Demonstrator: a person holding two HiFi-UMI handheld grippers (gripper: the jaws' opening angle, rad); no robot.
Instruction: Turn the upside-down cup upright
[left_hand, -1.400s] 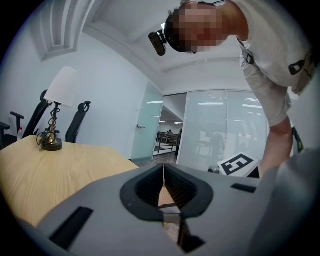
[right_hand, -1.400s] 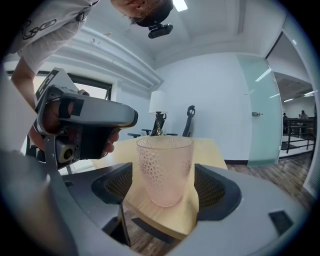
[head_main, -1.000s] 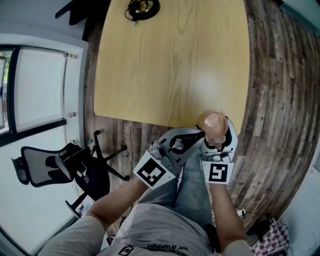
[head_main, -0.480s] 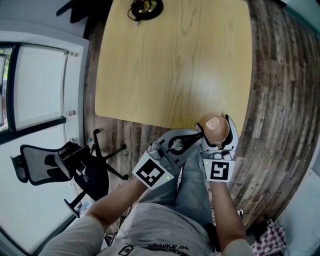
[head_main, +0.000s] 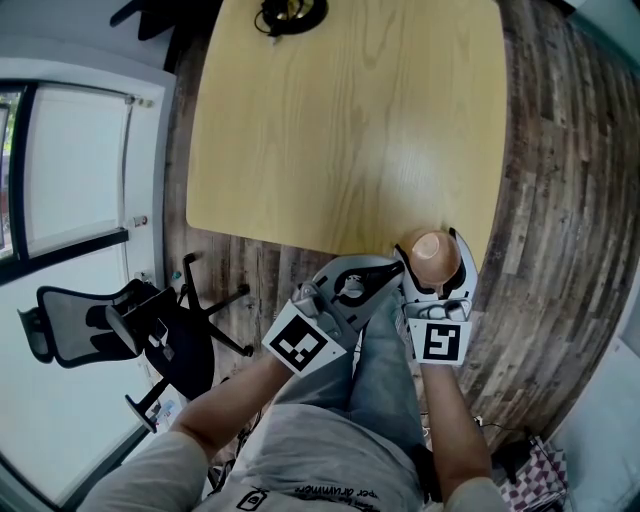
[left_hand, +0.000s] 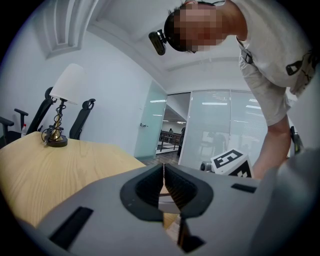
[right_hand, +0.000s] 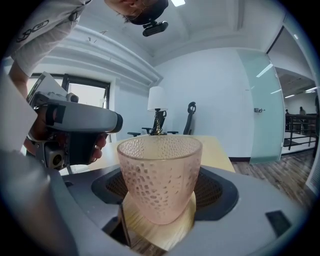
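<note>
A pink dimpled glass cup (right_hand: 160, 175) stands upright, mouth up, between the jaws of my right gripper (right_hand: 160, 197), which is shut on its sides. Its base is right over the near right corner of the wooden table (right_hand: 172, 235). From the head view, the cup (head_main: 434, 256) shows its open mouth at that table corner (head_main: 340, 120), inside the right gripper (head_main: 433, 252). My left gripper (head_main: 398, 267) is just left of the cup, pointing at it. Its jaws (left_hand: 163, 185) are shut with nothing between them.
A small lamp (head_main: 290, 15) stands at the table's far edge, also visible as a white-shaded lamp (left_hand: 62, 107). A black office chair (head_main: 130, 335) is on the wood floor to the left. The person's legs are below the grippers.
A second ago the cup showed more of its side and looked taller; since half a second ago its open mouth faces up. Both grippers have stayed almost in place.
</note>
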